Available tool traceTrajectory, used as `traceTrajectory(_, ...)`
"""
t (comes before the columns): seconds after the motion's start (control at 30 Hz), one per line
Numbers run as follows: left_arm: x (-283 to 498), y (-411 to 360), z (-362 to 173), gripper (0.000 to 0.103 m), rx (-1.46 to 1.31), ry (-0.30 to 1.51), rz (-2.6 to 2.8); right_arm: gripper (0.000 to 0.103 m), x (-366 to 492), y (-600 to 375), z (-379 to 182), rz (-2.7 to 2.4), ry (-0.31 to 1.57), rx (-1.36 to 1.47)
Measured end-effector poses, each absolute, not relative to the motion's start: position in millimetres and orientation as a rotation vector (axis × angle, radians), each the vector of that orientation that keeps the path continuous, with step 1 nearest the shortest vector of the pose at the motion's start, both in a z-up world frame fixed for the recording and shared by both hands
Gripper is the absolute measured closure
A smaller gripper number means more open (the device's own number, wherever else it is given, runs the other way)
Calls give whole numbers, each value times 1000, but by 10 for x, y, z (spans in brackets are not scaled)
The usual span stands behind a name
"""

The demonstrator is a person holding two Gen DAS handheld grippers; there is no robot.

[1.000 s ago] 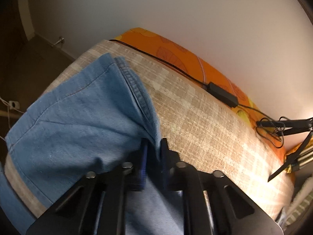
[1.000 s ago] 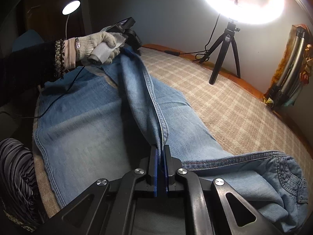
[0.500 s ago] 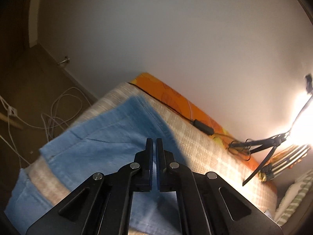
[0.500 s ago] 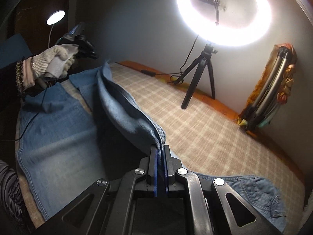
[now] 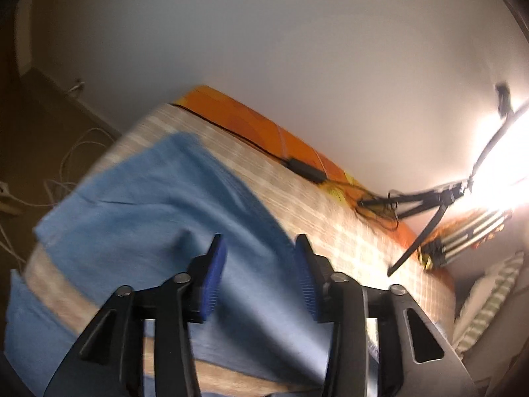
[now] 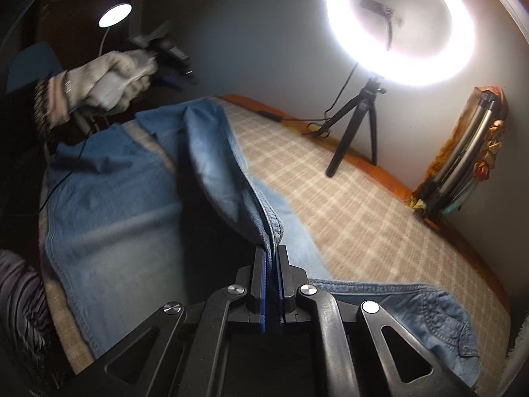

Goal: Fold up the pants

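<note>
A plain pale wall [image 5: 297, 49] backs the bed, whose beige checked cover [image 6: 347, 198] lies under everything. My left gripper [image 5: 259, 264] has just been spreading its blue ribbed pads and stands partly apart with nothing between them, above the pants [image 5: 158, 205], whose soft blue denim lies spread flat below; that view is smeared with blur, so weave and seams are lost. My right gripper [image 6: 271, 264] is pinched tight on a raised ridge of the pants' stitched seam, the cloth draping away in a long fold. My gloved left hand [image 6: 112, 76] is blurred, and the tool it holds is hard to make out. The ring light [image 6: 400, 26] glares white on its black tripod [image 6: 360, 122]; the waistband is cut off at the frame's edge.
</note>
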State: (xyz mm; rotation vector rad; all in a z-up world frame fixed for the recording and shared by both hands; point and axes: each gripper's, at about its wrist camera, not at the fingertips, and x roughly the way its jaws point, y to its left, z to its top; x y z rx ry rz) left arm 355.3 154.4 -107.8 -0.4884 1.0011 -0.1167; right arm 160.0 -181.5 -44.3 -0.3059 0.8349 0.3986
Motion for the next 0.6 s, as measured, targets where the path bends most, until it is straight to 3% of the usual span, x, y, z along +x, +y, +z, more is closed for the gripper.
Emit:
traceTrajectory(0.03,3596,1450,-1128,39,-484,1026,-118,100,1552,-1800,-473,407,842,-307)
traceTrajectory(0.4,3889,994,-1650,38,-504,1215,-18,100,1320,-1706,-614,456,846,-343)
traceTrajectory(0.5,3896,930,-1663,39,-459,1175,25,100,1328,-1701,-645,467,850,-331)
traceTrajectory(0.53,3897,916,-1665,42,-445,1163,34,100,1324,-1699,-657,470,851,-329)
traceTrajectory(0.6,3861,936,-1658,58,-429,1121,72,100,1325,-1699,-682,475,853,-330)
